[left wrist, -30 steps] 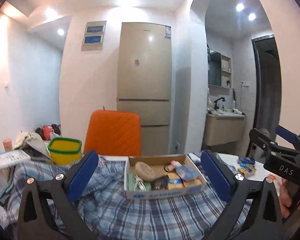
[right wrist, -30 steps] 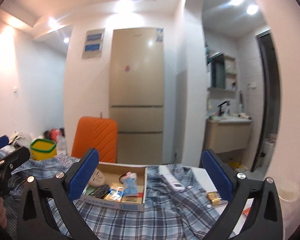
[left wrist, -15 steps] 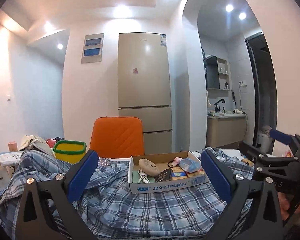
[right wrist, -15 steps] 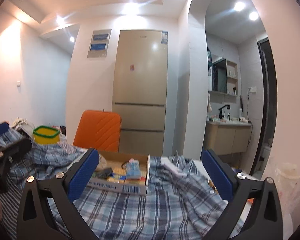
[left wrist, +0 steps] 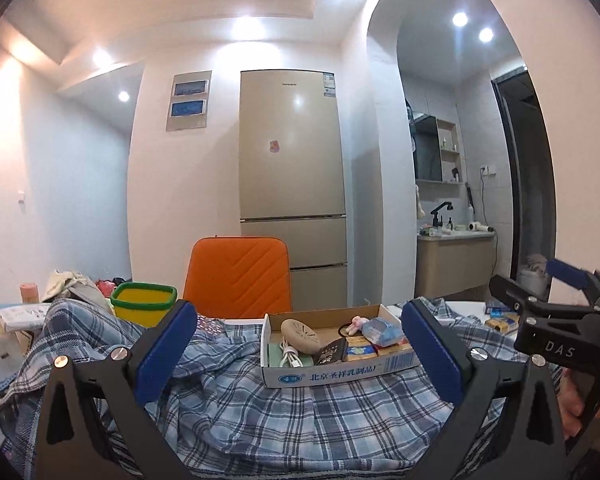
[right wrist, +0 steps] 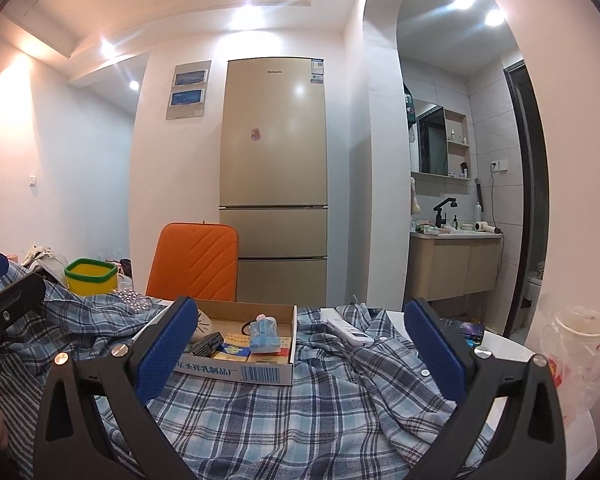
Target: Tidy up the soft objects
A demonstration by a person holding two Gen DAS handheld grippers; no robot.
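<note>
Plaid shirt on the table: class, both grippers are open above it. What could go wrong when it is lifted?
1. The cardboard box full of small items rests on the plaid shirt; pulling the cloth could tip or drag it.
2. The white power strip lies on the shirt's folds and might slide off.
3. A plastic cup stands near the table's right edge and could be knocked.

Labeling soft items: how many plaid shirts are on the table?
1 that I can tell: a blue plaid shirt spread across the table, lying under the cardboard box and reaching toward both open grippers. Its bunched folds at left could hide a second garment.
</note>
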